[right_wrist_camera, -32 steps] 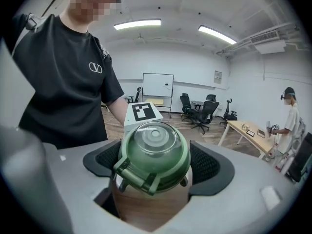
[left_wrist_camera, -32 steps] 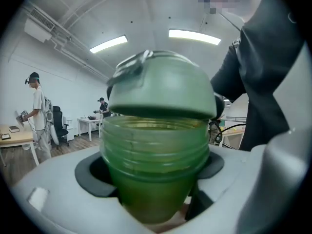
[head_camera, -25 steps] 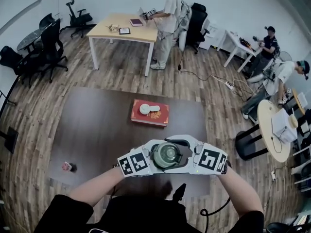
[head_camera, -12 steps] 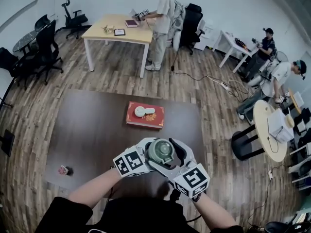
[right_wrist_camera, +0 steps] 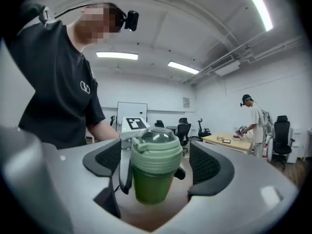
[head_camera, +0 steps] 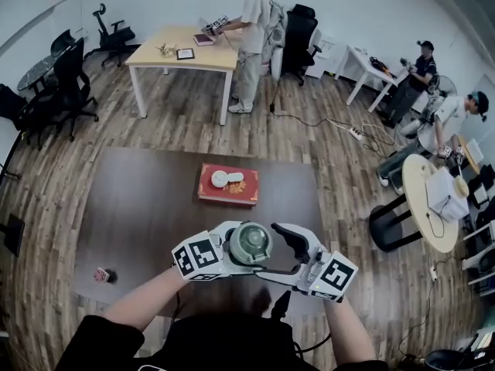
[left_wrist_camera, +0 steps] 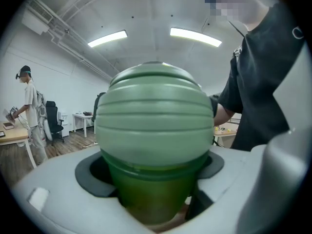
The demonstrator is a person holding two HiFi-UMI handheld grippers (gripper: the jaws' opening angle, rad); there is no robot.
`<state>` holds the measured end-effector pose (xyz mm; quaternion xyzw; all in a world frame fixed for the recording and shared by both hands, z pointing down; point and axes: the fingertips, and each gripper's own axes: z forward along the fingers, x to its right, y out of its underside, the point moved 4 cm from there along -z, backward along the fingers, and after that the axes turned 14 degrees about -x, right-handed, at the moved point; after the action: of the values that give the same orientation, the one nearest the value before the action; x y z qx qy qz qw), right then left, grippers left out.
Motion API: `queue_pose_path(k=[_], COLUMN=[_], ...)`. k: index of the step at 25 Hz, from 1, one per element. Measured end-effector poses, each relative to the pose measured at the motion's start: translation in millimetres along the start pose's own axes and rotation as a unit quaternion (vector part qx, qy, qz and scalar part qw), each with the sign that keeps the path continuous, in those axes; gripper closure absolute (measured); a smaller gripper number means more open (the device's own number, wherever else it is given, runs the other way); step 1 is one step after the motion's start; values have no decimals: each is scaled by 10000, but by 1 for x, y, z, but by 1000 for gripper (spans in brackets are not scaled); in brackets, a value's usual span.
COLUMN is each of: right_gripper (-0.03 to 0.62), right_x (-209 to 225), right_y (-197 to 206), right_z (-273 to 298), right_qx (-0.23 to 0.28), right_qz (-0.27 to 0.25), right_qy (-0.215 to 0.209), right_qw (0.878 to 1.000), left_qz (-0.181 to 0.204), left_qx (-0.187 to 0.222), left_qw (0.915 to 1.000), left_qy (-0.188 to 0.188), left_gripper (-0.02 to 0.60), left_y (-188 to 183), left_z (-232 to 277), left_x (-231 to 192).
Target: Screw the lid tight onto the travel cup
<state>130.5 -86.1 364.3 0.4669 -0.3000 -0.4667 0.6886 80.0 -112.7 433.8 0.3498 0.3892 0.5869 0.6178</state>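
The green travel cup (head_camera: 249,243) is held above the near edge of the dark table (head_camera: 147,207), my left gripper (head_camera: 241,252) shut on its translucent body. In the left gripper view its ribbed green lid (left_wrist_camera: 155,121) fills the middle and sits on the cup. My right gripper (head_camera: 283,255) stands just right of the cup with its jaws apart. In the right gripper view the cup (right_wrist_camera: 148,179) and its lid (right_wrist_camera: 156,150) show farther off between the right pads (right_wrist_camera: 207,167), with a gap on each side. Nothing is in the right gripper (right_wrist_camera: 156,167).
A red box (head_camera: 241,192) with a white object on it lies mid-table. A small red item (head_camera: 101,274) sits near the table's left front corner. People stand or sit by a wooden table (head_camera: 186,52) and a round table (head_camera: 433,199) farther off.
The right gripper, which was around the lid opposite the left one, has swung round and backed off to the right, away from the cup. The left gripper still holds the cup.
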Motion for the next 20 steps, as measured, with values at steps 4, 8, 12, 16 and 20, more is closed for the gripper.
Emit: queue_pose_path(k=[4, 8, 12, 16, 20], right_gripper=[143, 151, 218, 220, 222], right_x=[8, 4, 4, 0, -8], right_y=[0, 1, -3, -4, -5], right_z=[-3, 6, 9, 13, 22], right_qx=[-177, -560, -225, 186, 220], right_qz=[-102, -311, -113, 458, 1225], right_qy=[-612, -1097, -750, 317, 1870], right_qw=[9979, 9919, 9969, 9983, 9744], left_qz=[88, 142, 5, -45, -204], left_qx=[-45, -83, -31, -37, -61], left_qw=[9997, 9996, 10000, 9995, 9984], left_qy=[210, 226, 15, -324, -532], left_gripper=[164, 164, 164, 164, 164], left_y=[-4, -6, -7, -7, -4], left_z=[2, 3, -1, -6, -6], left_x=[10, 14, 8, -2, -10])
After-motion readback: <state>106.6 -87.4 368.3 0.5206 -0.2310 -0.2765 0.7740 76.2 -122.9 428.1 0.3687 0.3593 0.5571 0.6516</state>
